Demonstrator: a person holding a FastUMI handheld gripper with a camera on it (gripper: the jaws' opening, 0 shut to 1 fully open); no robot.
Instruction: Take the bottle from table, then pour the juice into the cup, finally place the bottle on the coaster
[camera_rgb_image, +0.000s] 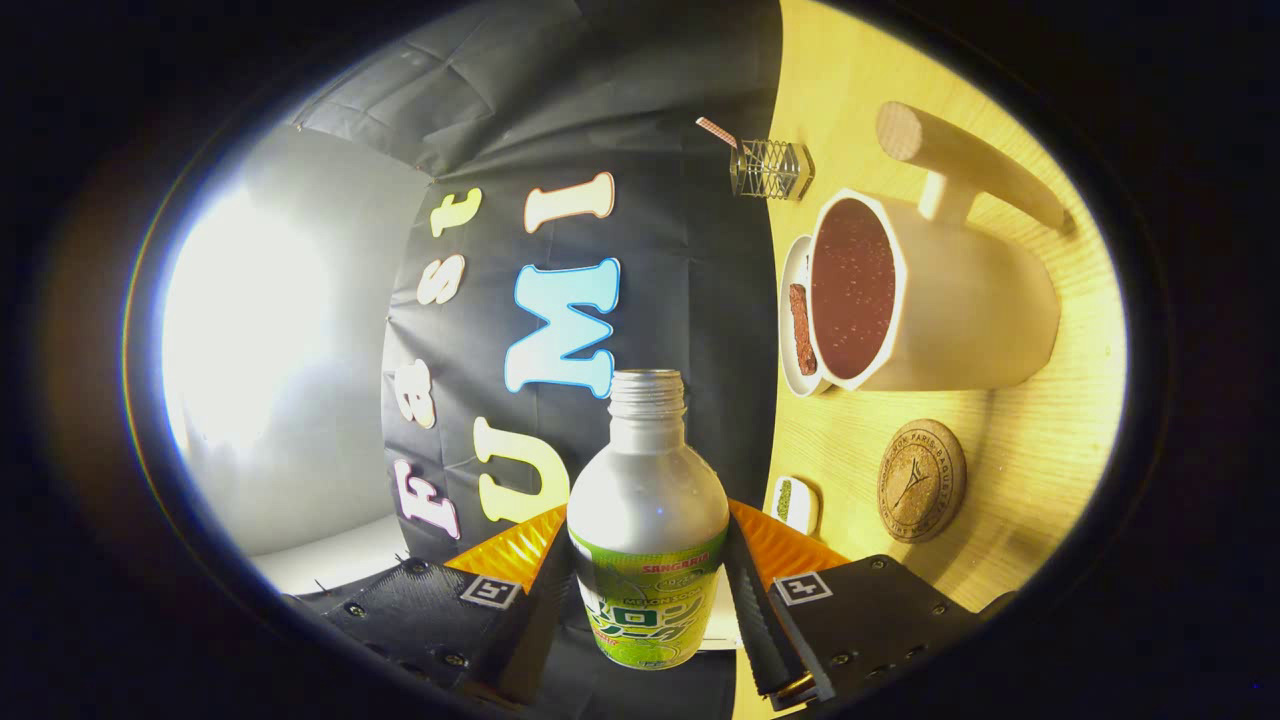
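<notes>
gripper view — fingers (752, 600) clamp silver, uncapped, green-labelled bottle (648, 520).

The tongs (648, 590) are closed on the bottle (648, 520), both fingers pressing its sides; beyond them the cup (930, 300) with its long handle (965, 165) bars the way; bare desk (1010, 450) surrounds the coaster (921, 481); a wire holder (770, 170) stands farther off.
</notes>
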